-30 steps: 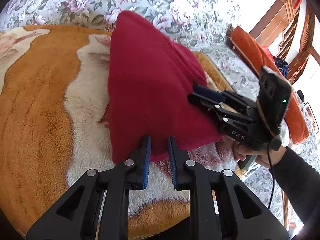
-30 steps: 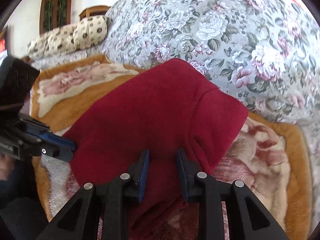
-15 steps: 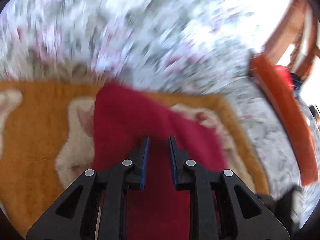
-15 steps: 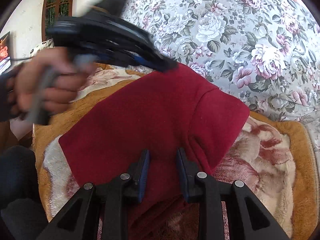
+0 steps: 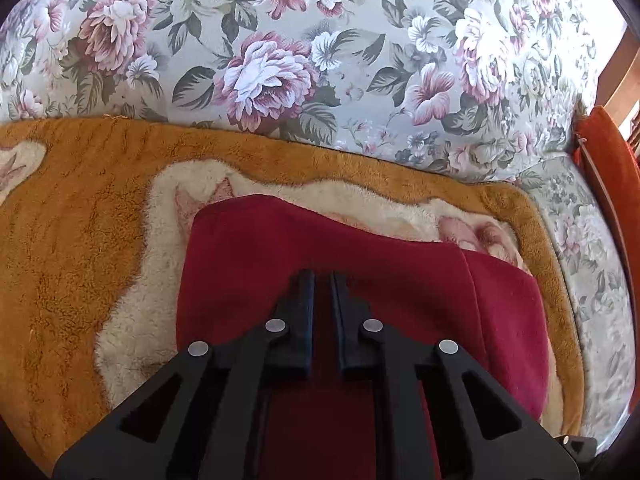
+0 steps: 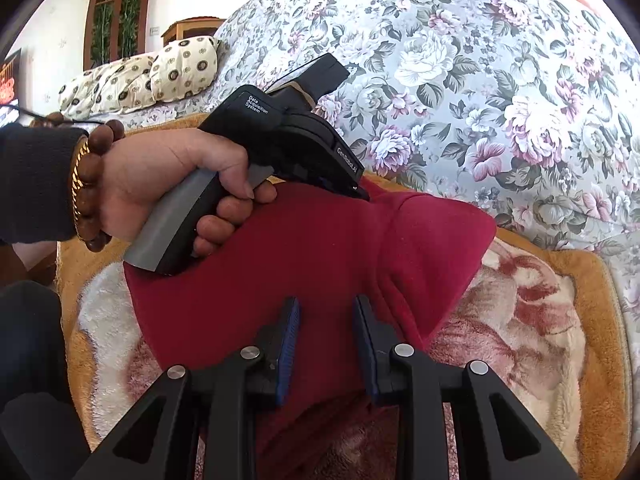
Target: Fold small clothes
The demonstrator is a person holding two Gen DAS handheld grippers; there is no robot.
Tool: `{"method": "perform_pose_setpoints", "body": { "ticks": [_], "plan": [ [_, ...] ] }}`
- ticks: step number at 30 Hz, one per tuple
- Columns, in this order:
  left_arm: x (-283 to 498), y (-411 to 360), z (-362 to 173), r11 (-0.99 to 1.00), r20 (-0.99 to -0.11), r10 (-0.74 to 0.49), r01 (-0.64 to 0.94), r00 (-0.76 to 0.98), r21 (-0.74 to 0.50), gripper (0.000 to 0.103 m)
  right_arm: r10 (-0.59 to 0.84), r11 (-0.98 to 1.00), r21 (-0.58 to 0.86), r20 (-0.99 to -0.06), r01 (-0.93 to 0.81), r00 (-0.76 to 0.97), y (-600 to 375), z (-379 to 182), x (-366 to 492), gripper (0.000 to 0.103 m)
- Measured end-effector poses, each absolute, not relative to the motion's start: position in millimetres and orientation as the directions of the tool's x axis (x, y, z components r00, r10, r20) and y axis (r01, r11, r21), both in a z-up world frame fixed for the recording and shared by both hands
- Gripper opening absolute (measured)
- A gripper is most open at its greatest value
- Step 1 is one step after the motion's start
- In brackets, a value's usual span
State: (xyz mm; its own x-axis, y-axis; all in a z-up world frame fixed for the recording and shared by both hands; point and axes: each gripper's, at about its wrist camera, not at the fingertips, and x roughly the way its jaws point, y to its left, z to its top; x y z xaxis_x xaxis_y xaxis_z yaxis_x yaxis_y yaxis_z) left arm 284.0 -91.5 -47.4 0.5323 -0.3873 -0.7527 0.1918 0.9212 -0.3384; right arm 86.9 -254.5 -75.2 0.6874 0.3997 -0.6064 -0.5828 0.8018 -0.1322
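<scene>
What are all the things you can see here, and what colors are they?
Red garment: one, dark red, lying on the blanket.
Blanket: one, orange and cream, under the garment.
Floral cushion: one, grey with pink flowers, behind the blanket.
Spotted pillows: two, cream, far left.
Orange cloth: one, at the sofa's right end.
Left gripper: black, over the garment.
Right gripper: black, blue pads, open.
Left hand: bead bracelet.

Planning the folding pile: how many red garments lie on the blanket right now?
1: a dark red fleece garment lying on the orange-and-cream plush blanket, under both grippers. Others may be hidden beyond the frame.
</scene>
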Motion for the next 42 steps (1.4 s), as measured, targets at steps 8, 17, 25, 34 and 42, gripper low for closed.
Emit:
{"method": "perform_pose_setpoints", "body": {
  "ticks": [8,17,25,34,42],
  "plan": [
    [281.5,-94.4,-45.9,0.926,-0.75,-0.377,0.203,0.544,-0.318,0.01,0.447,0.824,-0.08,-0.517,-0.561,0.73,-251.9,-21.6,81.4,0.027],
    [279.6,-97.4,-46.4,0.937,-0.747,-0.348,0.21,0.566,-0.278,0.01,0.356,0.816,-0.172,-0.602,-0.552,0.715,-255.2,-67.2,100.2,0.028],
    [279.0,-97.8,-45.6,0.936,-0.744,-0.351,0.211,0.569,-0.281,0.01,0.383,0.868,-0.053,-0.56,-0.493,0.734,-267.5,-11.7,134.2,0.028],
    [278.7,-97.3,-45.7,0.937,-0.743,-0.349,0.21,0.571,-0.279,0.01,0.261,0.911,-0.047,-0.704,-0.411,0.66,-277.0,-50.9,217.1,0.03],
    [278.2,-97.6,-46.0,0.936,-0.742,-0.353,0.209,0.57,-0.285,0.01,0.261,0.94,0.032,-0.708,-0.341,0.656,-287.4,-35.4,214.4,0.035]
  ]
}}
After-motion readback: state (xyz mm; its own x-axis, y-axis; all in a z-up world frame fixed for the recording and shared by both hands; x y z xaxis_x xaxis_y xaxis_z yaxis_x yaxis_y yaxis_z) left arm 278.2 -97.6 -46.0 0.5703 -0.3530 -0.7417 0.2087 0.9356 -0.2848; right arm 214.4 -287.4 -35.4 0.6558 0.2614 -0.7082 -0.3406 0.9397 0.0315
